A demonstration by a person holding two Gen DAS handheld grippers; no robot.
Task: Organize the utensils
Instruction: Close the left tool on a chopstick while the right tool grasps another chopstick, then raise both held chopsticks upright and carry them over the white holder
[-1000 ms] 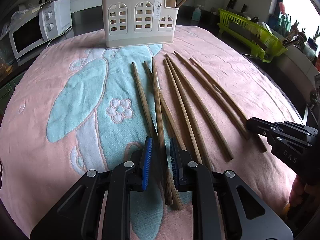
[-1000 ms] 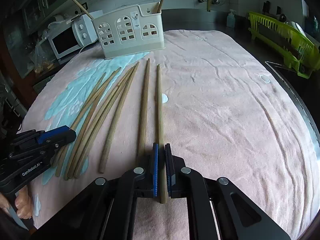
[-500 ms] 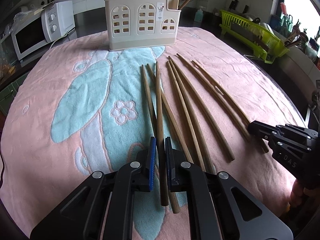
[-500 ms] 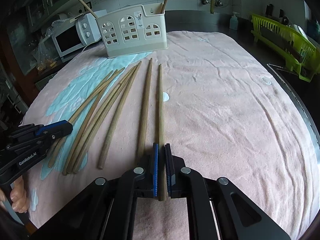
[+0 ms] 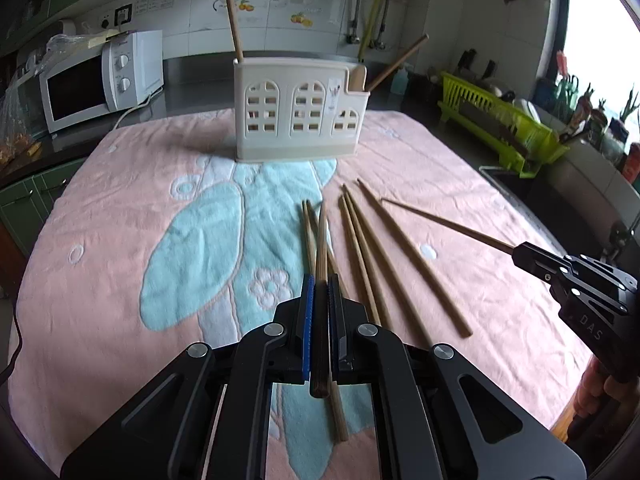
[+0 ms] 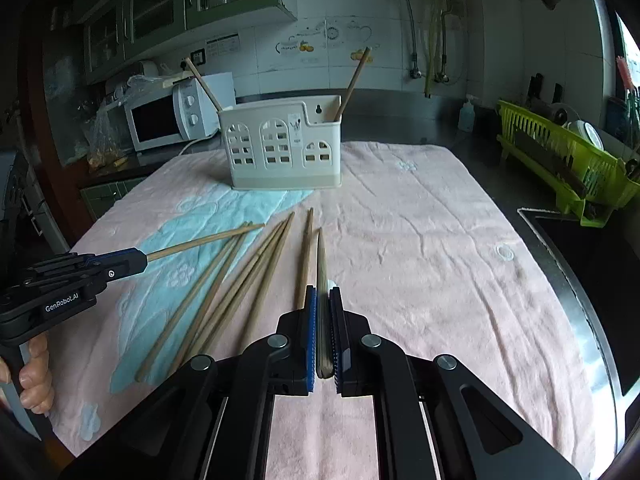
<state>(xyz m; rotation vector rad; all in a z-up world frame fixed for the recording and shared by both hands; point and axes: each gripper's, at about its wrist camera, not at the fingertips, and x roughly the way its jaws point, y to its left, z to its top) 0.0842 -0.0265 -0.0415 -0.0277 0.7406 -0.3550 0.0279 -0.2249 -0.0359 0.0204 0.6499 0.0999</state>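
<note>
Holding one chopstick (image 5: 321,264) each, the left gripper (image 5: 320,316) and right gripper (image 6: 323,320) aim lengthwise toward the holder (image 5: 300,114) straight ahead.

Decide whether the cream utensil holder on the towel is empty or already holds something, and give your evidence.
Not empty. The cream utensil holder stands upright on the pink towel with two chopsticks poking out above its rim, one at each end.
</note>
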